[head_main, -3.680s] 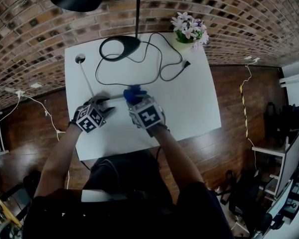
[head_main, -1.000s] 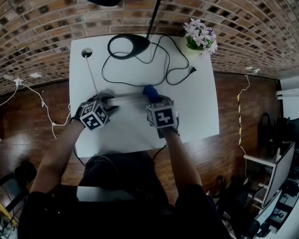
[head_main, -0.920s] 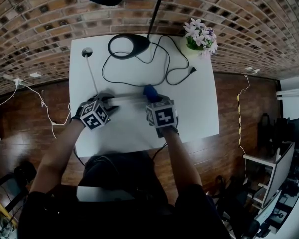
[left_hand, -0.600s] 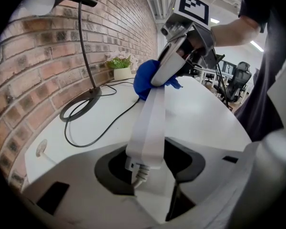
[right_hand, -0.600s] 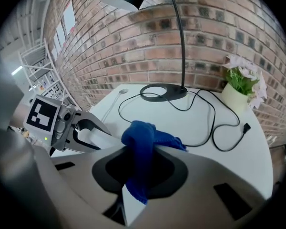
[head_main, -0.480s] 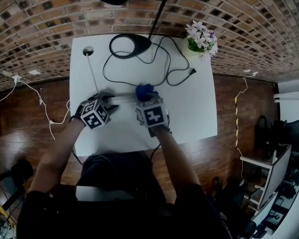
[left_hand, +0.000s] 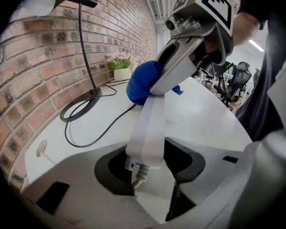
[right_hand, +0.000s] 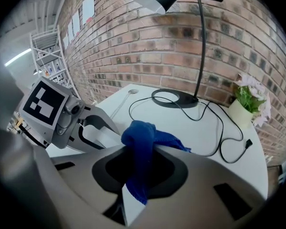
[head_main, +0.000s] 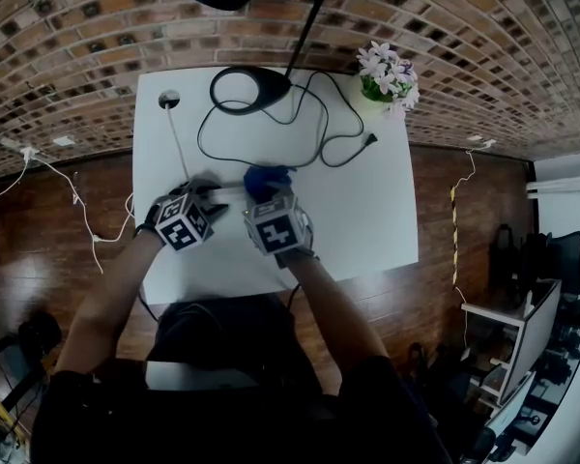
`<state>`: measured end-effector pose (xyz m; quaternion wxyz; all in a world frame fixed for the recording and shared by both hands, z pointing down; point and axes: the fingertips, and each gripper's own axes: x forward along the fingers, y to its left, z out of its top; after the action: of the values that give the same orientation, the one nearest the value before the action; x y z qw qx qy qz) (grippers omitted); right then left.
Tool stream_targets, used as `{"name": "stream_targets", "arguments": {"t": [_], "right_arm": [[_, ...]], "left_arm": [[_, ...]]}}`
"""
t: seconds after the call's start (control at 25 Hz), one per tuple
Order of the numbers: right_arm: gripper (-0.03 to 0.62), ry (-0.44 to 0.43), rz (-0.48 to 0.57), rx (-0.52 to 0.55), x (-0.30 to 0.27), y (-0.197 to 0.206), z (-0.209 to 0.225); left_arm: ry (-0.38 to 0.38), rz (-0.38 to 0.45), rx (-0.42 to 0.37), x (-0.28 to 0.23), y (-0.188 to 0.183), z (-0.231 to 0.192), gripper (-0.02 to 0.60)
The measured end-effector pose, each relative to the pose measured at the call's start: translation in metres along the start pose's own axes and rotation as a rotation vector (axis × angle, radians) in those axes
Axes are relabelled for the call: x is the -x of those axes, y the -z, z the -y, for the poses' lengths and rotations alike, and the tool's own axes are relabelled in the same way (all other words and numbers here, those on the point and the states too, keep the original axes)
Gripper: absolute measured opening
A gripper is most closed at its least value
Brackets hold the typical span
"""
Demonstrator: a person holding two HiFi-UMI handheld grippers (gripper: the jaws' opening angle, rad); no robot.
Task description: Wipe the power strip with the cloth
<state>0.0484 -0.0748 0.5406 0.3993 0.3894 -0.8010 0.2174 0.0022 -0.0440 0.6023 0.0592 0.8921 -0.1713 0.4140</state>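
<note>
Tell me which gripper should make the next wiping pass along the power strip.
Right. The right gripper grips the blue cloth, which is bunched against the power strip. The left gripper clamps the strip's cable end, steadying it, and carries no cloth.

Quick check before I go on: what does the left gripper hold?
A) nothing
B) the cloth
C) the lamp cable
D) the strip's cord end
D: in its own view the left gripper is closed on the cord end of the strip, while the cloth is pinched in the right gripper.
</note>
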Motion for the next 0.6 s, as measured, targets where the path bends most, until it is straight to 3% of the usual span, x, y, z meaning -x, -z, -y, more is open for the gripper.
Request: {"name": "stream_targets", "arguments": {"t": [0.6], "right_arm": [[0.064, -0.097, 0.026, 0.088, -0.017, -0.016, -0.048]], "left_arm": [[-0.008, 0.018, -0.002, 0.0, 0.001, -0.002, 0.19]]}}
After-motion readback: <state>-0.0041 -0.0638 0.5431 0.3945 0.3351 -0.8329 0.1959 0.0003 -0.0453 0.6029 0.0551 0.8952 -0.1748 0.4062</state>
